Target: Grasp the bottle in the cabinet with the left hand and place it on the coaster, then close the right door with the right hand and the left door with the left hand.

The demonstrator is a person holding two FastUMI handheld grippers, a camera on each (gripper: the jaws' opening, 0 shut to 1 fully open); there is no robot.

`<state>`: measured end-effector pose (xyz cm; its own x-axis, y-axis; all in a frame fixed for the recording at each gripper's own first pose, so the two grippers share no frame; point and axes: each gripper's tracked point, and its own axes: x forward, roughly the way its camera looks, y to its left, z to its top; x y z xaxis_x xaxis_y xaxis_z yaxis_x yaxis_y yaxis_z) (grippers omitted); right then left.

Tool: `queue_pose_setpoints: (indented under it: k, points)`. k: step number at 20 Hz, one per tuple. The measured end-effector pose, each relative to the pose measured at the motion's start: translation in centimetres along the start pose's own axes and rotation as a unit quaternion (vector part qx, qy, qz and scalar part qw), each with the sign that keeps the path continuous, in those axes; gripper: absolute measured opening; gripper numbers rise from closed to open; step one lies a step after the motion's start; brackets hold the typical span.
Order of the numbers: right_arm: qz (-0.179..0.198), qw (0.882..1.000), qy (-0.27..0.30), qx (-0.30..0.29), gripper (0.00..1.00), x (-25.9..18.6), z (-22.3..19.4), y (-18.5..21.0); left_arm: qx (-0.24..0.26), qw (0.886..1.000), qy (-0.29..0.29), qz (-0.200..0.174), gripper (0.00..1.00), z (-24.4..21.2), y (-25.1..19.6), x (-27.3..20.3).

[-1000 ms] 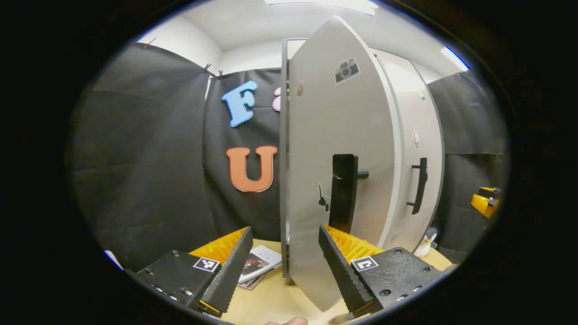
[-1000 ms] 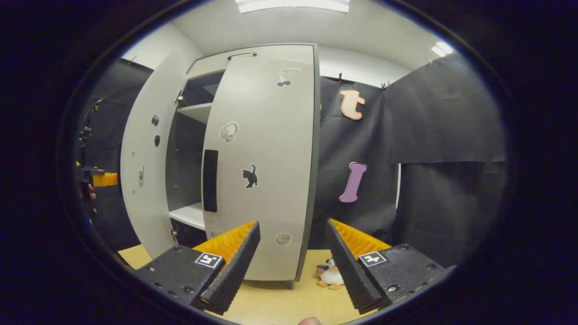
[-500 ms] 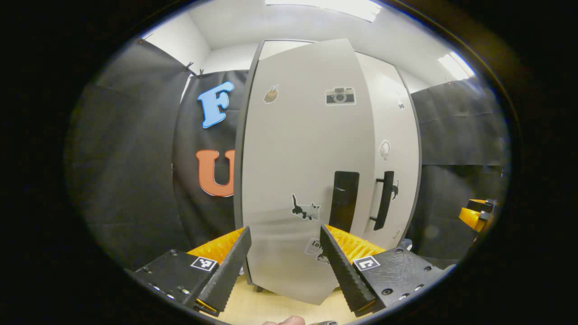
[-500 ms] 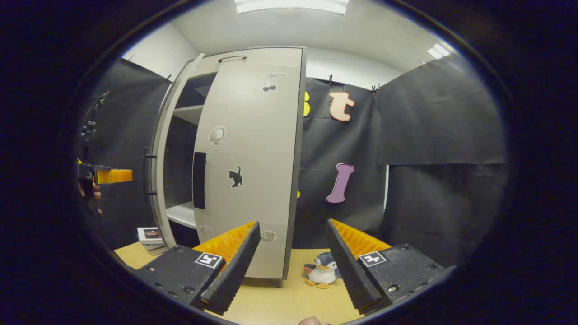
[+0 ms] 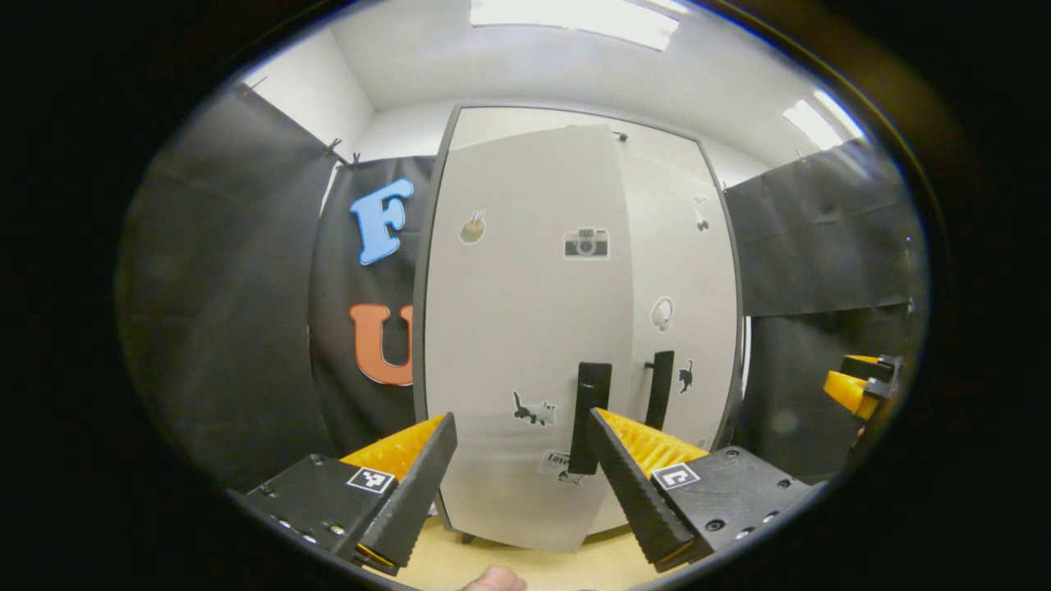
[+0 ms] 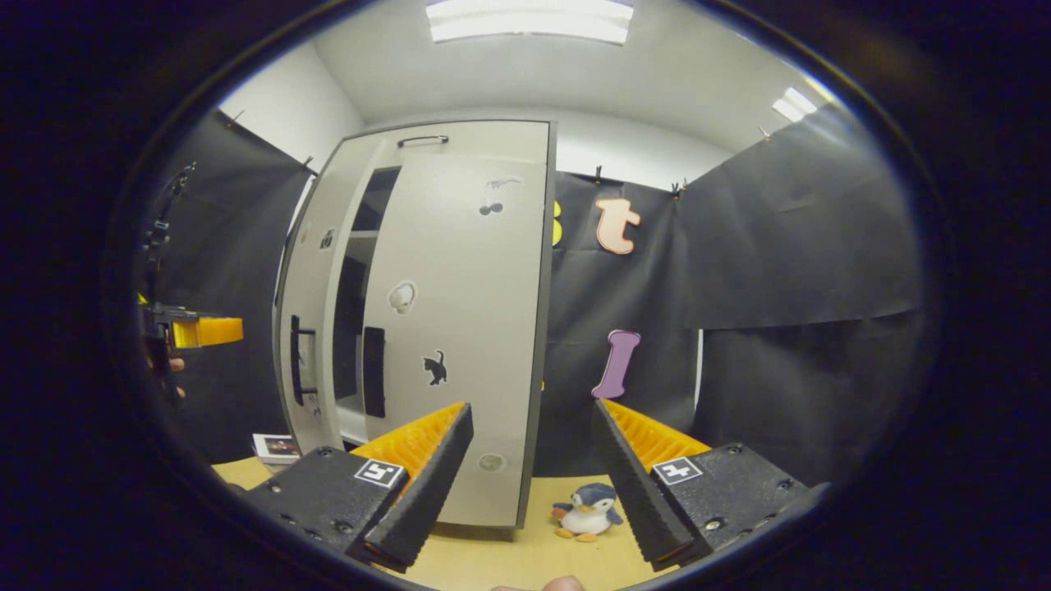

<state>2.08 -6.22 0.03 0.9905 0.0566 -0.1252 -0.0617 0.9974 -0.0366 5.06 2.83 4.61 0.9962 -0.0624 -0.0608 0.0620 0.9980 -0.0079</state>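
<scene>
The tall pale grey cabinet (image 5: pixel 460 135) stands straight ahead in the left gripper view. Its left door (image 5: pixel 517 328), with a black handle (image 5: pixel 591 414), is swung almost shut just beyond my open left gripper (image 5: pixel 519 427). The right door (image 5: pixel 681 312) sits beside it. From the right gripper view, the right door (image 6: pixel 460 328) stands slightly ajar, and a narrow dark gap (image 6: pixel 353 312) shows shelves between it and the left door (image 6: pixel 308 328). My right gripper (image 6: pixel 532 410) is open and empty, a little back from the right door. The left gripper (image 6: pixel 197 331) shows at the far left.
A small toy penguin (image 6: pixel 587 509) sits on the wooden table (image 6: pixel 534 558) by the cabinet's right corner. A stack of magazines (image 6: pixel 275 447) lies at the cabinet's left. The right gripper (image 5: pixel 862 386) shows at the far right of the left gripper view.
The left door has swung from wide open to nearly shut. Both grippers have drawn back from the cabinet, and the gap between the doors has narrowed.
</scene>
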Motion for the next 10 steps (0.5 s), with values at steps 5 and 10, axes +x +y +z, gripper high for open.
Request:
queue_pose_setpoints:
  k: [5, 10]
  points:
    - [0.019, 0.999, -0.018, 0.02, 0.94, 0.4, 1.4, 2.3, 0.014, 0.999, -0.029, 0.029, 1.0, 2.5, 1.0, -2.1]
    - [0.054, 0.998, -0.036, 0.014, 0.96, 1.3, 2.6, 5.4, 0.021, 0.996, -0.043, 0.069, 1.0, 3.9, 3.5, -4.6]
